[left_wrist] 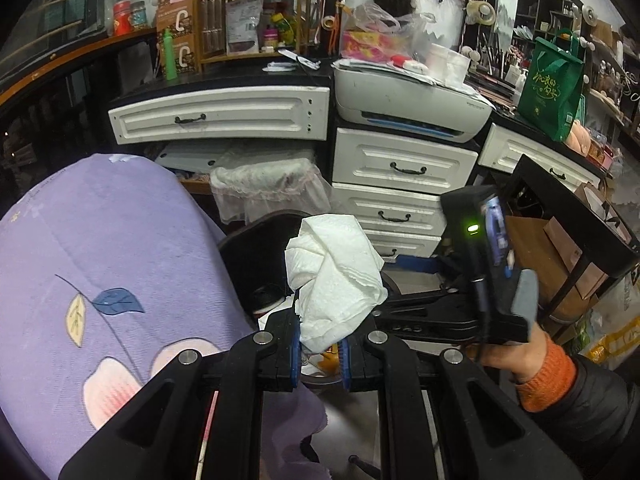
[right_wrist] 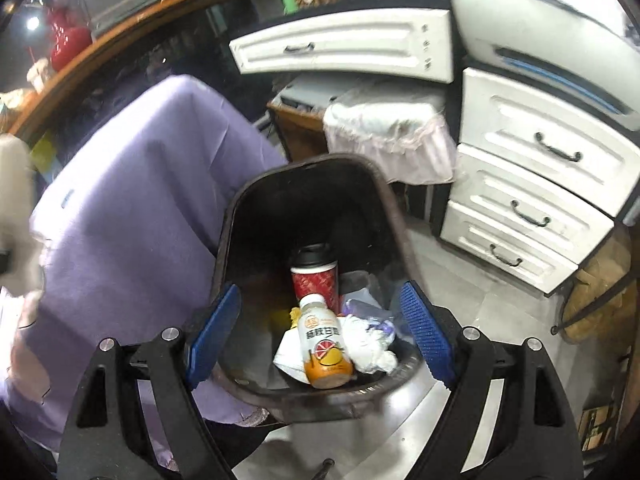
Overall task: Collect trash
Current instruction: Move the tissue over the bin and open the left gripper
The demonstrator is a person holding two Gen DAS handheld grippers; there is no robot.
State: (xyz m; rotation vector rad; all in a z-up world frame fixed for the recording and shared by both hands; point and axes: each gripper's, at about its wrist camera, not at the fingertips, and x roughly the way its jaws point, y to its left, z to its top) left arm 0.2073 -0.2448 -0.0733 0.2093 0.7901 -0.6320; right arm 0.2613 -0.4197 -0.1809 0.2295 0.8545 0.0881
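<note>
I am pinching a crumpled tissue [left_wrist: 334,280] in my left hand-held gripper [left_wrist: 320,354], its long axis upright, above the bin [right_wrist: 320,184]. My right hand-held gripper [right_wrist: 320,334] is gaping wide, empty, over the bin.

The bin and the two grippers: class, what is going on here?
A person is collecting trash with two handheld grippers. The left gripper is shut on a crumpled white paper towel, not yet dropped. The right gripper, jaws open and empty, hangs over the open black trash bin, which already holds an orange juice bottle, a red paper cup and crumpled tissue.
</note>
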